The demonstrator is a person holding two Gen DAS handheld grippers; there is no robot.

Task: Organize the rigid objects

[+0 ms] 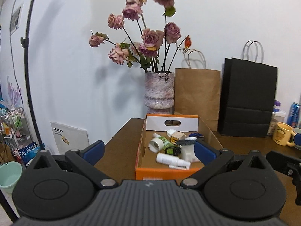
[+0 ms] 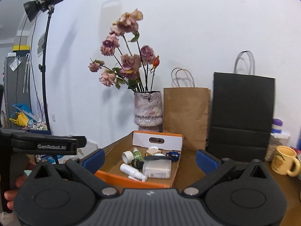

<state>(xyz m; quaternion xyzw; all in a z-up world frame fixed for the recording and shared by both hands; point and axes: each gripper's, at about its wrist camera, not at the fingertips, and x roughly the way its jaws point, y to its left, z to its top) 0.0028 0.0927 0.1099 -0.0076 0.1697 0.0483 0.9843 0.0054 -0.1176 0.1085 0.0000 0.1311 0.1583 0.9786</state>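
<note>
Left claw [image 1: 149, 151]: fingers spread wide, nothing between them.
Right claw [image 2: 149, 159]: fingers wide apart, empty.
Box [image 1: 170, 171]: orange cardboard tray on the counter [image 1: 120, 146], just ahead of both claws; holds a white spray bottle [image 1: 172, 160], tape roll [image 1: 156, 144], clear container [image 2: 157, 168].
Edges: vase [image 1: 159, 92] and paper bags behind the box; bare counter right of it.

Brown wooden bench [image 1: 120, 156]. Orange cardboard box [image 1: 167, 173] at centre, open top. Mottled pink vase [image 1: 159, 92] at 12 o'clock behind it. Brown paper bag [image 1: 197, 98] at 1, black paper bag [image 1: 248, 98] at 2. Yellow mug [image 1: 282, 136] at 3, far edge.
</note>
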